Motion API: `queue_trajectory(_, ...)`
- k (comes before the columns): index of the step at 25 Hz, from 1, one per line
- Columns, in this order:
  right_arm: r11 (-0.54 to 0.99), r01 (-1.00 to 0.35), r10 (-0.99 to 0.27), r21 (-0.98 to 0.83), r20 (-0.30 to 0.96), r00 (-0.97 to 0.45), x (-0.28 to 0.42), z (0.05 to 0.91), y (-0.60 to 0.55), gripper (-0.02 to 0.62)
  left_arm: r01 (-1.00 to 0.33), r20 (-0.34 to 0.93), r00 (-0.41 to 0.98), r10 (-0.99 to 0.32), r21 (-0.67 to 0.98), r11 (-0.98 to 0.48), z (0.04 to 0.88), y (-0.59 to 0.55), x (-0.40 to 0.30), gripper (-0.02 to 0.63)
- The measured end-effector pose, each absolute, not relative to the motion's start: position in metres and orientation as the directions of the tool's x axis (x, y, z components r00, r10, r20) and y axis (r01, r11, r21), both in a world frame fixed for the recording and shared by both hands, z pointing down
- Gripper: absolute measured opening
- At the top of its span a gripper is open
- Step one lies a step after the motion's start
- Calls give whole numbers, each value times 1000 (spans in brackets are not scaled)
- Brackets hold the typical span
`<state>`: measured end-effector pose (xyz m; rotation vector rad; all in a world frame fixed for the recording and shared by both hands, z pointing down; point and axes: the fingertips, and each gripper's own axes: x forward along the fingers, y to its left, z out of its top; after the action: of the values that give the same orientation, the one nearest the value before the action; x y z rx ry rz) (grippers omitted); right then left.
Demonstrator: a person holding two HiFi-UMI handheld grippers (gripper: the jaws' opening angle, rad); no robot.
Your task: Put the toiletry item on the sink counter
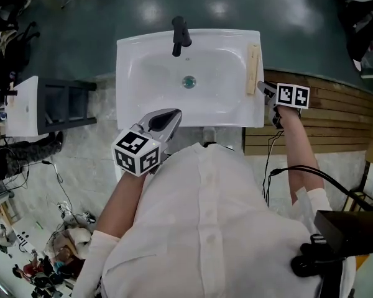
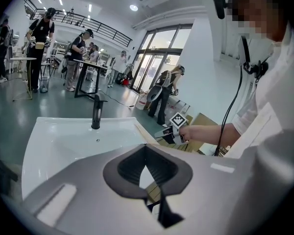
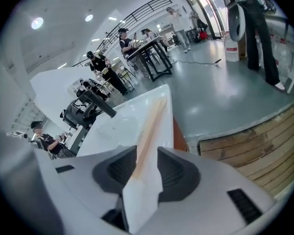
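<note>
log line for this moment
toiletry item: lying on sink rim | right gripper: open, item between jaws | left gripper: shut, empty

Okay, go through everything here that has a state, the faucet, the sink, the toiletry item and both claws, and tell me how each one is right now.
Faucet: off, no water running.
Sink: basin empty, no standing water.
Toiletry item: lying flat along the sink's right rim, near end between the right claw's jaws.
Right claw: open, jaws on either side of the toiletry item.
Left claw: shut, empty, near the sink's front edge.
</note>
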<state>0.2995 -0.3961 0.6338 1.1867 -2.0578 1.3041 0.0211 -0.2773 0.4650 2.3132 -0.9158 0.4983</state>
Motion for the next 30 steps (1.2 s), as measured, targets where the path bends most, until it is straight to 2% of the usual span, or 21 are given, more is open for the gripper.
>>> queue_trajectory(6, 212, -876, -486, -433, 731, -479, 295, 610, -380, 121, -692, 509, 713, -482, 403, -598, 461, -258, 6, 6)
queue_trajectory(13, 226, -883, -552, -411, 693, -464, 261, 575, -333, 54, -666, 478, 739, -475, 412, -622, 453, -222, -24, 6)
queue_trajectory(18, 232, -863, -544, -448, 676, -497, 210, 562, -270, 21, -637, 475, 762, -441, 425, -643, 453, -181, -49, 6)
queue_trajectory(30, 402, -794, -510, -456, 609, -608, 73, 519, -134, 6, -544, 453, 818, -353, 413, -730, 445, -98, -91, 6)
